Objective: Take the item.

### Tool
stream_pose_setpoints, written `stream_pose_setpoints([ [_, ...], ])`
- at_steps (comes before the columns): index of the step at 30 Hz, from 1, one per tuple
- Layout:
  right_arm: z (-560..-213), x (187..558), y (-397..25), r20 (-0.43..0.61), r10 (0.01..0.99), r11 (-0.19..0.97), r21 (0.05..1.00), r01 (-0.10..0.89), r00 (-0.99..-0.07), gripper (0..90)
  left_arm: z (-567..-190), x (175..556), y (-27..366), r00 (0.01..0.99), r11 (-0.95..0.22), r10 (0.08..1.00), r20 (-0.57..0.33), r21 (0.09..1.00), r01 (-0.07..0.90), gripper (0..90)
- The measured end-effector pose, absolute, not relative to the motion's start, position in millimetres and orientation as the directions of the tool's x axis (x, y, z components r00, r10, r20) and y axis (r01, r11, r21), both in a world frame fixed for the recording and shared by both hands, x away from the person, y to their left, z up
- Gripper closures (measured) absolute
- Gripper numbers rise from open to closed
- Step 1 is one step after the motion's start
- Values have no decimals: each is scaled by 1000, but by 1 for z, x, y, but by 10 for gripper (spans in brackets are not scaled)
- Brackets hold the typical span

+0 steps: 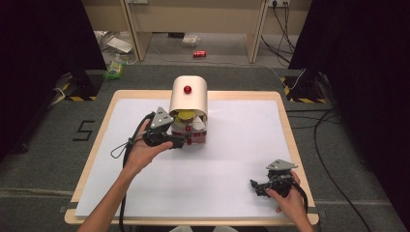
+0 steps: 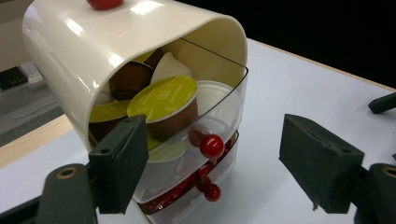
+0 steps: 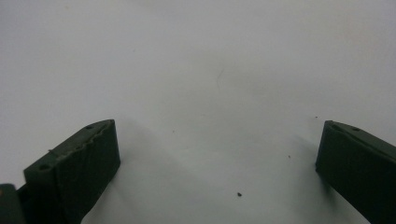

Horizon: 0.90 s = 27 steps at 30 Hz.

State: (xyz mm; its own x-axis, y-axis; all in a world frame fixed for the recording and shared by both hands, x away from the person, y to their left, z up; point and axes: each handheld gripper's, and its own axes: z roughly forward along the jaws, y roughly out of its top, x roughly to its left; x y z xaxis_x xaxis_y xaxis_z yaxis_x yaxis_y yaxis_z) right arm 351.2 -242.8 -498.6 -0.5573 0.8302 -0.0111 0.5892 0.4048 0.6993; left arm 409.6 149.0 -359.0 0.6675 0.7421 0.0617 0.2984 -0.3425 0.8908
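Right claw (image 1: 270, 186) at near right of worktop (image 1: 232, 169), jaws apart, empty, above bare white sheet.

Left claw (image 2: 219, 158) mid-worktop, jaws apart, empty, just in front of dispenser (image 1: 188, 113).

Risk: left jaw near capsules; push could tip dispenser or spill heap.

Top drawer (image 2: 226, 100) clear, heaped with capsules (image 2: 163, 100), green-lidded and brown. Lower drawers: red contents, unclear. Red knobs (image 2: 212, 146) on fronts.
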Motion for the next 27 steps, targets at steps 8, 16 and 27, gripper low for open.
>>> stream_pose_setpoints([
  [8,-499,351,-243,-11,830,405,699,589,-557,1,-362,422,144,663,-351,747,54,879,323,240],
  [16,-498,351,-242,-4,833,399,698,595,-554,1,-365,427,145,664,-336,747,21,874,350,235],
  [27,-498,351,-243,-8,831,402,699,591,-556,2,-363,424,147,680,-346,733,-2,860,376,235],
])
